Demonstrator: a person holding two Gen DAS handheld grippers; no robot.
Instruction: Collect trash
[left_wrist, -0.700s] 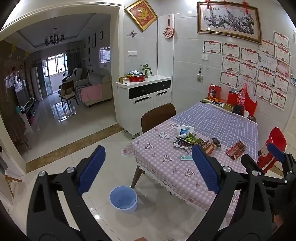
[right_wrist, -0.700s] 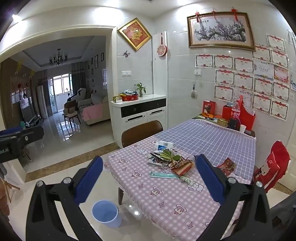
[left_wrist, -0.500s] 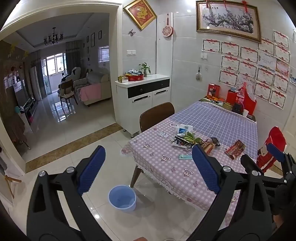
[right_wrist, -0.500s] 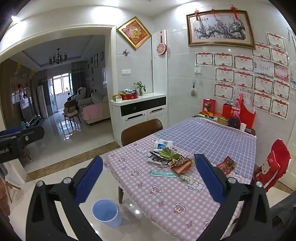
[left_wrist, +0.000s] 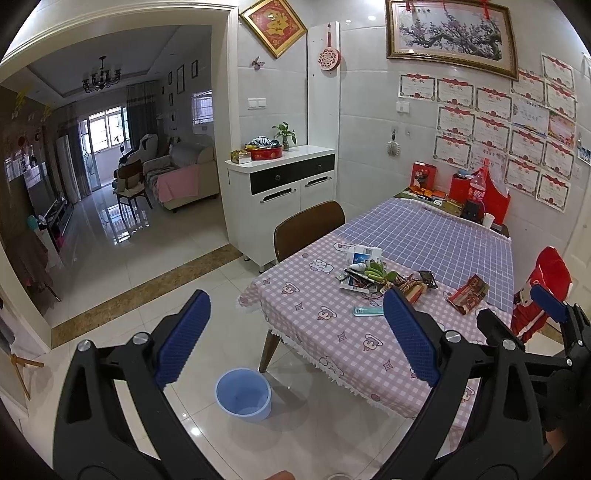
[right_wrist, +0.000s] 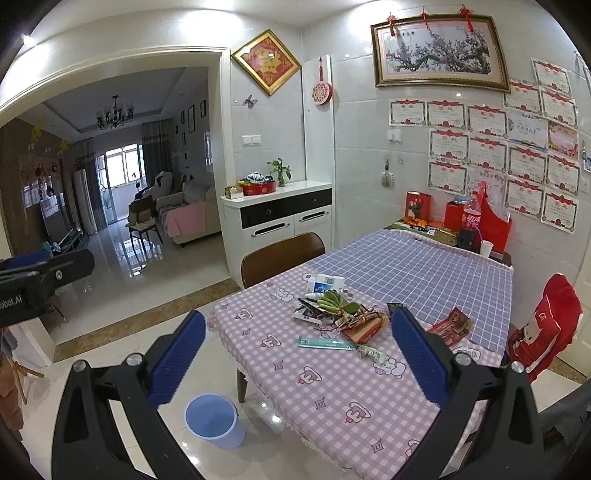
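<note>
A pile of trash (right_wrist: 338, 310) lies mid-table on the pink checked tablecloth (right_wrist: 332, 398): wrappers, a white carton, green peels. A teal packet (right_wrist: 325, 343) and a red wrapper (right_wrist: 450, 326) lie beside it. The pile also shows in the left wrist view (left_wrist: 373, 278). A blue bin (right_wrist: 214, 419) stands on the floor by the table's near corner, also seen in the left wrist view (left_wrist: 243, 393). My left gripper (left_wrist: 295, 336) and right gripper (right_wrist: 299, 356) are both open and empty, held above the floor, short of the table.
A brown chair (right_wrist: 282, 258) is tucked at the table's left side. A red-covered chair (right_wrist: 543, 328) stands at the right. Boxes and a cola bottle (right_wrist: 472, 218) crowd the far end. A white cabinet (right_wrist: 280, 221) stands against the wall. Tiled floor lies to the left.
Both views have shifted slightly; the table and bin sit a little farther left and lower in the frames. Both grippers stay open and empty.
</note>
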